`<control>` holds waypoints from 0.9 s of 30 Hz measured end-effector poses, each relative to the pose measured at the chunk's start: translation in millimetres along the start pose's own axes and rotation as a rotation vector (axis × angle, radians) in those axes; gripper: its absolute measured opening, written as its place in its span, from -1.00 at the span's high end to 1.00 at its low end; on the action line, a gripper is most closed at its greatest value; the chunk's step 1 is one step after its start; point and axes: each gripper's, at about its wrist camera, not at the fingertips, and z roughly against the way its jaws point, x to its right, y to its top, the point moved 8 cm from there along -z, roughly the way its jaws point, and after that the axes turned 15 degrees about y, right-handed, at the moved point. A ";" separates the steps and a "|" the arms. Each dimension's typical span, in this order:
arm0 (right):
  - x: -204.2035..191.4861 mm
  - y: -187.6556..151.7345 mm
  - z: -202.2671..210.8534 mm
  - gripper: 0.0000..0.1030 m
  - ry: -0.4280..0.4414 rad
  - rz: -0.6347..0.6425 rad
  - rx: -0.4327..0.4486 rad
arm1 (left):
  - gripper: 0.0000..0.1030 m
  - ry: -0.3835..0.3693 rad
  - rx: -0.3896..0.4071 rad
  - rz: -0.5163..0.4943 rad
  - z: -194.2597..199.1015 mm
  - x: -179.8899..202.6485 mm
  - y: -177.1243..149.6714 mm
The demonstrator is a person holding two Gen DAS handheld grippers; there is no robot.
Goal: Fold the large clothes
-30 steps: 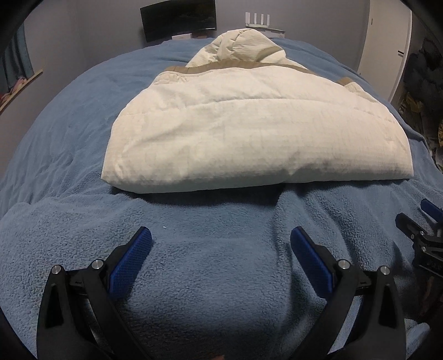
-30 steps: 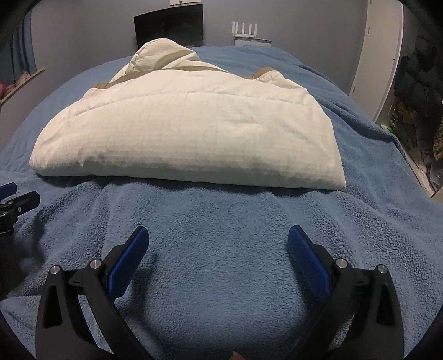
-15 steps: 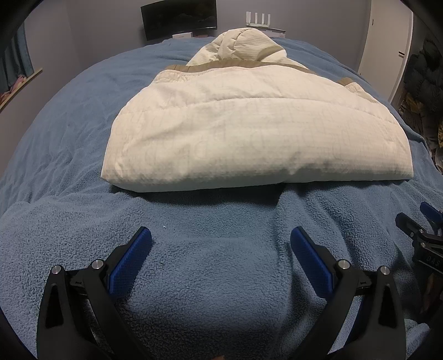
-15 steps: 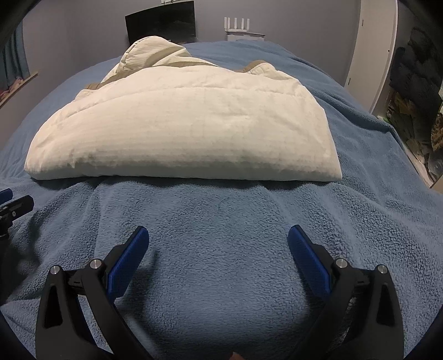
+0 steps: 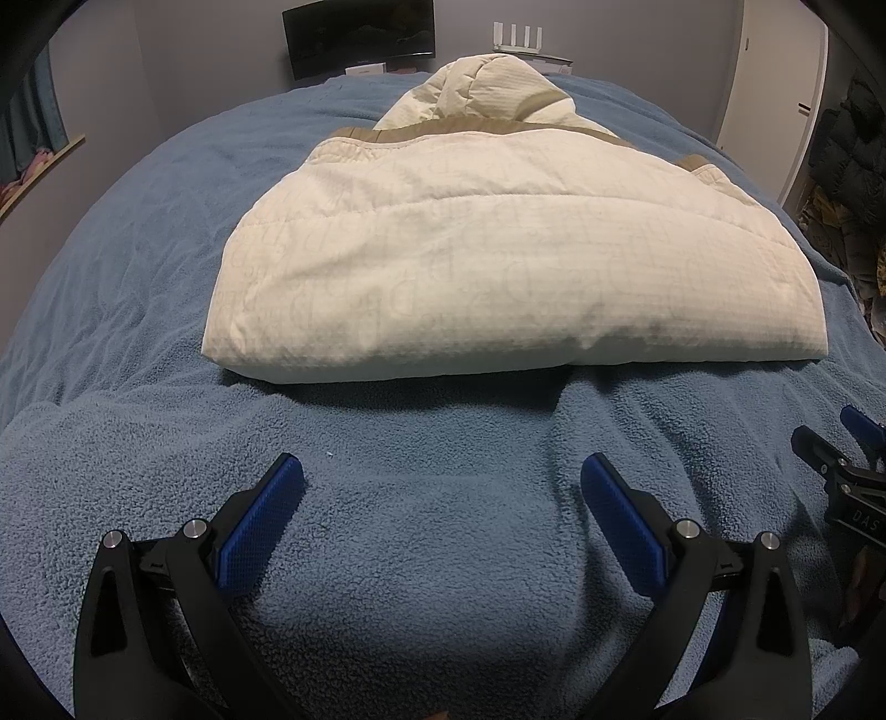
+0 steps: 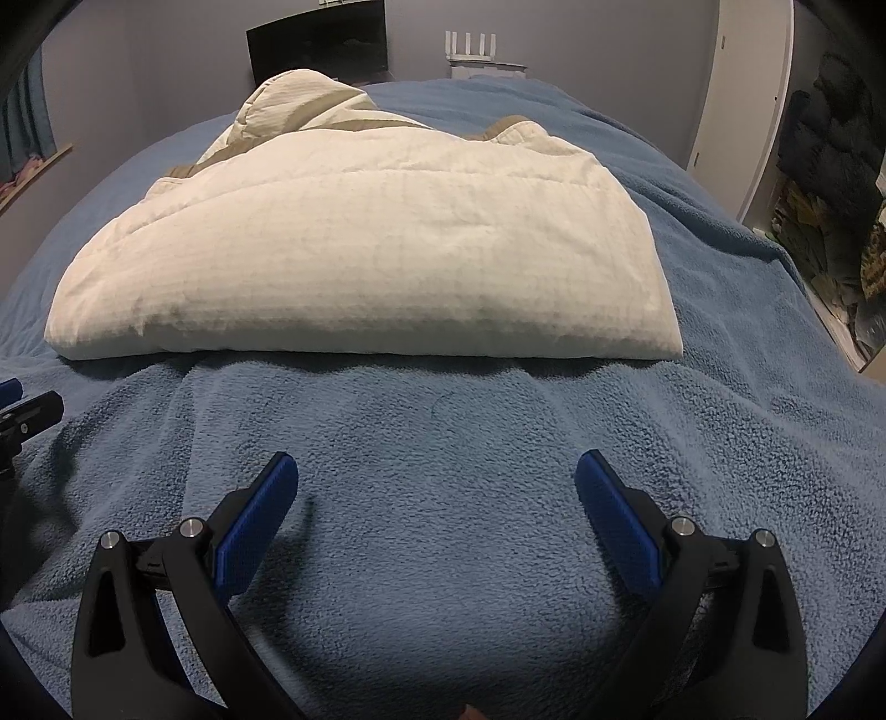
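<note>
Since the frame one second back, the right wrist view has shifted: jacket (image 6: 360, 249) sits slightly lower and more to the right in it, so the right gripper (image 6: 434, 493) has moved a little. Left wrist view is nearly unchanged over the same interval; jacket (image 5: 515, 266) holds the same spot and shape.

Jacket: cream, quilted, folded into a thick pad, lying flat on the blue blanket (image 5: 432, 531) at mid-bed. Hood (image 5: 487, 83) lies at the jacket's far end; a tan lining strip shows just nearer than the hood. The jacket's near fold edge faces both grippers.

Left gripper (image 5: 443, 493): released, jaws spread wide, nothing between the blue pads (image 5: 255, 526). It hovers over bare blanket, near side of the jacket, apart from it.

Right gripper: likewise released, jaws wide, pads (image 6: 614, 515) over bare blanket, near side of the jacket, not touching it. Its tip also shows at the right edge of the left view (image 5: 847, 459); the left gripper's tip shows at the left edge of the right view (image 6: 27, 415).

Beyond the jacket: dark monitor (image 5: 360, 33) and a white router (image 5: 520, 44) against the wall. Right of the jacket, off the bed: white door (image 6: 742, 111) and a pile of dark clothes (image 6: 830, 144).

No containers in view.
</note>
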 end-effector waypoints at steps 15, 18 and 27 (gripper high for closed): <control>3.0 -0.4 -1.7 -0.85 -0.007 -0.002 -0.004 | -0.87 -0.001 -0.001 0.002 -1.6 -0.1 -1.1; 3.6 -0.5 -1.8 -0.85 -0.007 -0.002 -0.005 | -0.87 -0.002 -0.001 0.002 -1.6 0.2 -0.9; 4.5 -0.2 -1.8 -0.85 -0.006 -0.001 -0.004 | -0.87 -0.001 -0.002 0.001 -1.8 0.2 -0.2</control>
